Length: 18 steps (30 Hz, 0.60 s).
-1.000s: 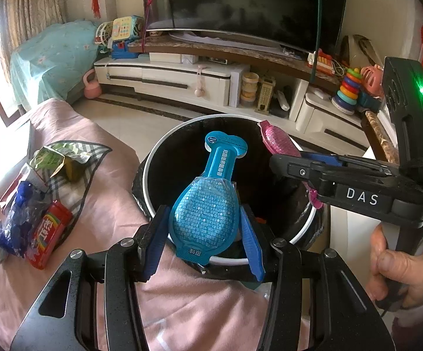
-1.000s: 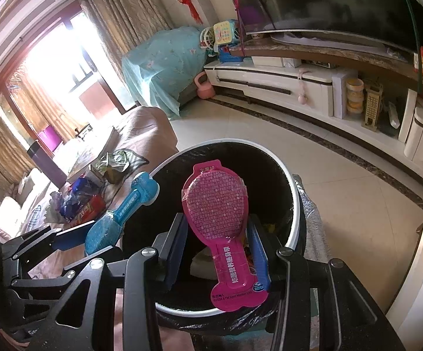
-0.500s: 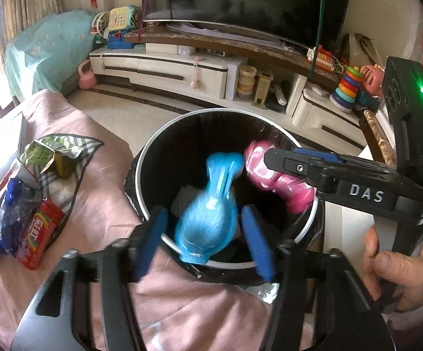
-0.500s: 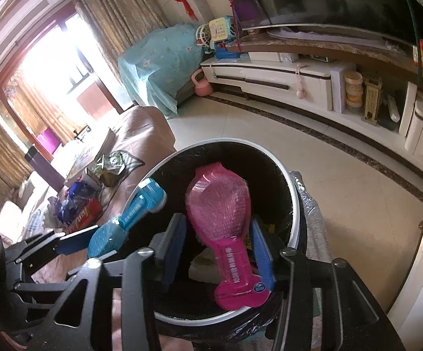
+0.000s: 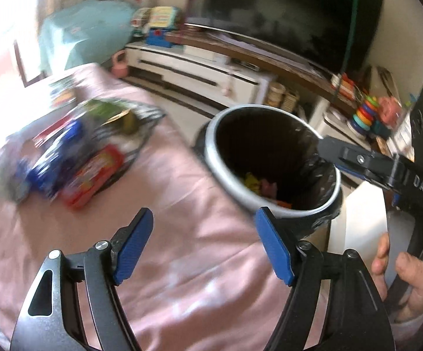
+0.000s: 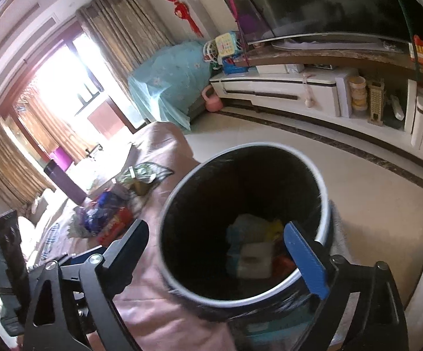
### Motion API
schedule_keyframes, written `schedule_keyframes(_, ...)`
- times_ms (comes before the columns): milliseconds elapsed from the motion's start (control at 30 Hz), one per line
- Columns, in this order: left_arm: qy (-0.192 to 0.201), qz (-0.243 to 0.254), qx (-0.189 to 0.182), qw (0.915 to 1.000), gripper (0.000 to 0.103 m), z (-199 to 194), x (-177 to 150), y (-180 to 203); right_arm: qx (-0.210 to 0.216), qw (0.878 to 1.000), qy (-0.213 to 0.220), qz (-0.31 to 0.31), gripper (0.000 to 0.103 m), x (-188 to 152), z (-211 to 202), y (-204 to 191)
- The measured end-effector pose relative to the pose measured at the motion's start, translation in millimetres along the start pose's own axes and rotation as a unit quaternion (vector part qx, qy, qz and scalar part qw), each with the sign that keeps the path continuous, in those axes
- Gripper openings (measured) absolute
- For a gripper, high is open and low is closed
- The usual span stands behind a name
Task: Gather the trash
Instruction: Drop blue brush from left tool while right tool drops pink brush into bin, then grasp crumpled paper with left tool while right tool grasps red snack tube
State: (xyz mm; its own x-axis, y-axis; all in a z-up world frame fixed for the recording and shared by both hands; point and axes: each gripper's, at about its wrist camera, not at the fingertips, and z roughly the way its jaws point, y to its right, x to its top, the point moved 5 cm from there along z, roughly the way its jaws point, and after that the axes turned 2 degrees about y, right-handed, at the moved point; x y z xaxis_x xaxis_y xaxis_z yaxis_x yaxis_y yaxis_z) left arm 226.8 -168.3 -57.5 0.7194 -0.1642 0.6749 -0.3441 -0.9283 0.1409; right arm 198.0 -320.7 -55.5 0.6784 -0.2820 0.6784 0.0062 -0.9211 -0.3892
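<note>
A round black trash bin with a pale rim (image 5: 226, 172) (image 6: 324, 193) stands beside the pink-covered surface (image 5: 167, 204). Trash lies inside it (image 6: 252, 251). My left gripper (image 5: 204, 242) is open and empty, over the pink cover, left of the bin. My right gripper (image 6: 226, 248) is open and empty above the bin's mouth; it also shows in the left wrist view (image 5: 357, 161). A pile of wrappers lies on the cover: a red packet (image 5: 94, 175), blue packets (image 5: 53, 158), a green packet (image 5: 109, 111). The pile also shows in the right wrist view (image 6: 106, 216).
A white TV cabinet (image 6: 284, 93) with a large TV (image 5: 284, 14) runs along the far wall. A teal-covered object (image 6: 170, 84) stands at the left. Toys sit on a side unit (image 5: 363, 117). Pale floor (image 6: 357, 181) lies beyond the bin.
Both grippers opened. The blue and pink packets dropped out of them into the bin. The left gripper swung left toward the wrapper pile.
</note>
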Motion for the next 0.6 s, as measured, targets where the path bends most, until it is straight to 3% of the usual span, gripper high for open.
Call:
schedule_keyframes(333, 0.001, -0.075, 0.045, 0.9961, 0.075, -28, -37, -84, 0.028, 0.997, -0.033, -0.063, 0.096, -37, 33, -80)
schedule_keyframes(600, 0.008, -0.115, 0.067, 0.9910, 0.075, -41, -45, -135, 0.063, 0.995, -0.059, -0.051, 0.096, -57, 67, -120)
